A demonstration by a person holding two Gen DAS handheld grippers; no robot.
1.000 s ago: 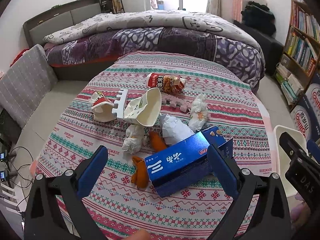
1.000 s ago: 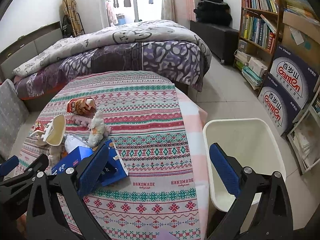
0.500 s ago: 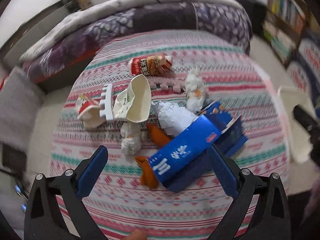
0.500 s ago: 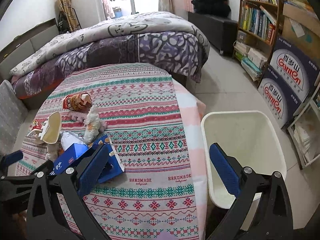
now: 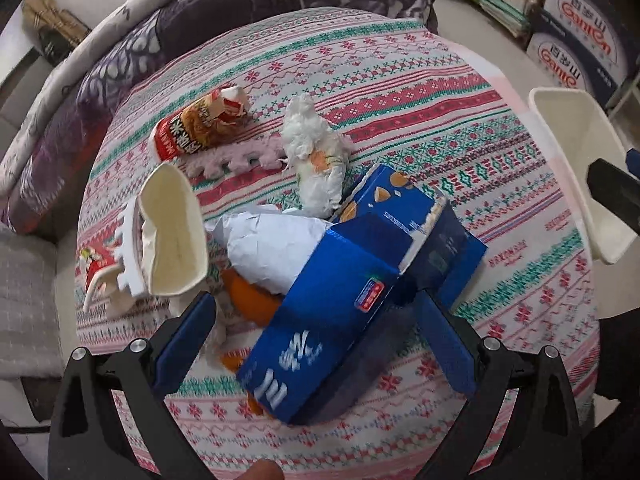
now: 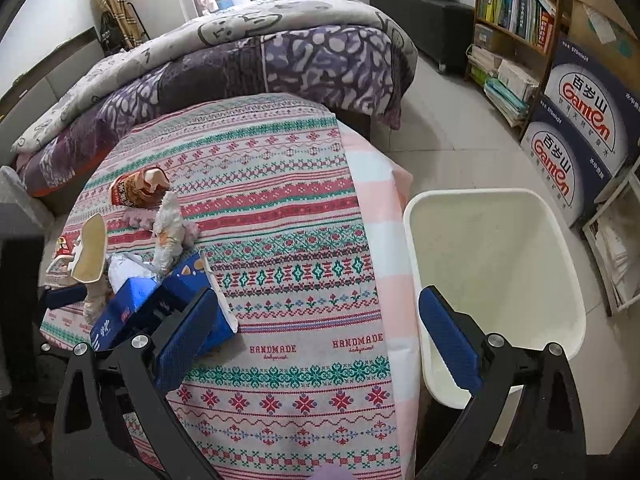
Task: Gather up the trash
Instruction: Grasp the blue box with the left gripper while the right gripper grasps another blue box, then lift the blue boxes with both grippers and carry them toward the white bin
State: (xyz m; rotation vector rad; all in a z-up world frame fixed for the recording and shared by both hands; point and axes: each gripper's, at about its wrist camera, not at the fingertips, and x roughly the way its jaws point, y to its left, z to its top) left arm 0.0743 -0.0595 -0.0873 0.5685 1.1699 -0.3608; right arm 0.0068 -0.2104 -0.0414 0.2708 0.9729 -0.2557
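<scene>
Orange peel [image 5: 256,304] mostly hidden under blue box [image 5: 344,312]; box print blurred, bin [image 5: 576,168] cut off.

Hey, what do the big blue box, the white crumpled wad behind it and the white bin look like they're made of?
Blue rectangular box: printed cardboard, slightly glossy; torn edges show a pale paper core. White crumpled wad: probably paper, matte, with sharp creases. White bin: likely moulded plastic, smooth, with a rounded rim and even walls.
</scene>
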